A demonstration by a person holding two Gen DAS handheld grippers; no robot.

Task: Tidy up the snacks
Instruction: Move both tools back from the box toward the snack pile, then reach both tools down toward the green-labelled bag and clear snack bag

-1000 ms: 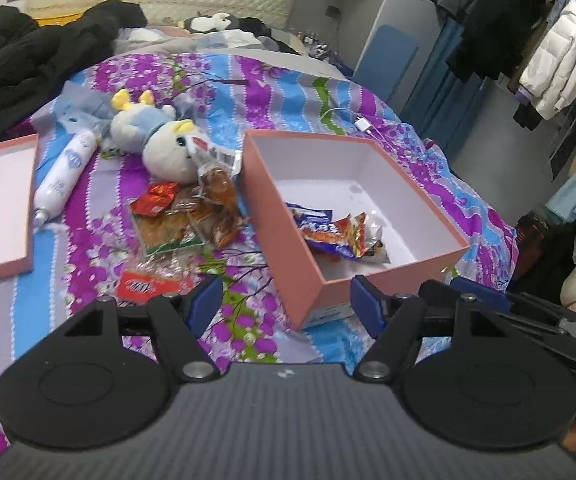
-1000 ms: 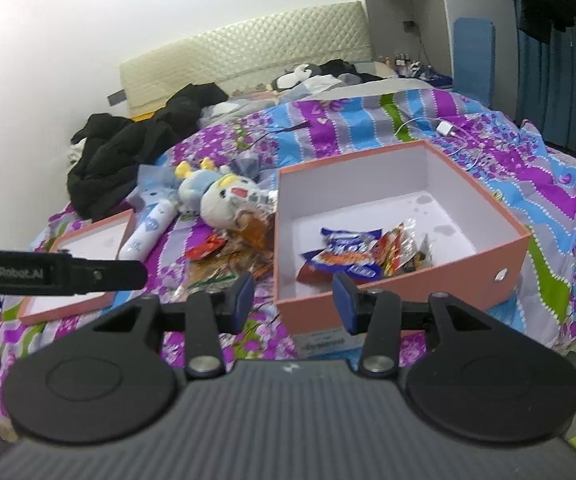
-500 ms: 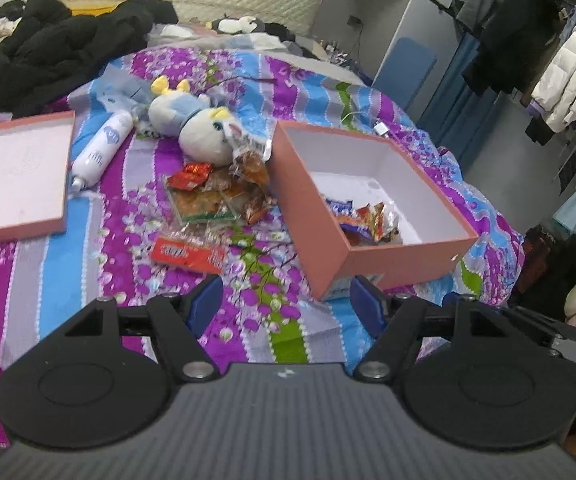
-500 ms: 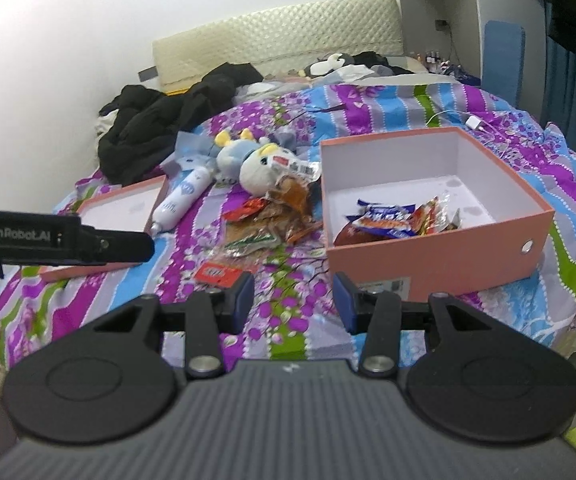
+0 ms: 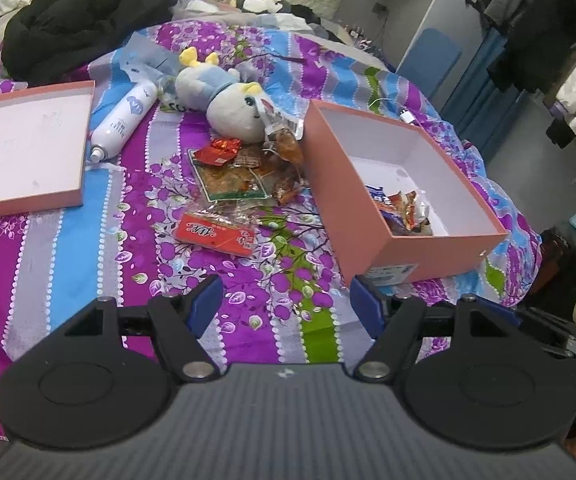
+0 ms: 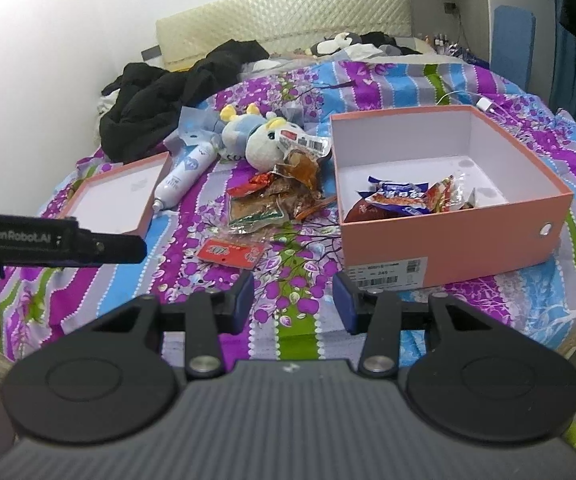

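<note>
A pink open box (image 5: 339,184) (image 6: 447,236) sits on the bed and holds a few snack packets (image 5: 401,210) (image 6: 403,196). A pile of loose snack packets (image 5: 244,174) (image 6: 276,196) lies to its left, with a flat red packet (image 5: 216,234) (image 6: 232,252) nearest me. My left gripper (image 5: 286,306) is open and empty, above the bedspread short of the red packet. My right gripper (image 6: 293,298) is open and empty, near the bed's front edge, by the box's front left corner.
The pink box lid (image 5: 28,148) (image 6: 116,192) lies at the left. A white bottle (image 5: 126,118) (image 6: 186,170) and a plush toy (image 5: 224,100) (image 6: 256,136) lie behind the snacks. Black clothes (image 5: 84,12) are heaped at the back. A charger cable (image 6: 483,102) lies behind the box.
Both grippers have pulled back and up from the bed; the box and snacks look farther away. Both stay open and empty. Nothing on the bed has moved.
</note>
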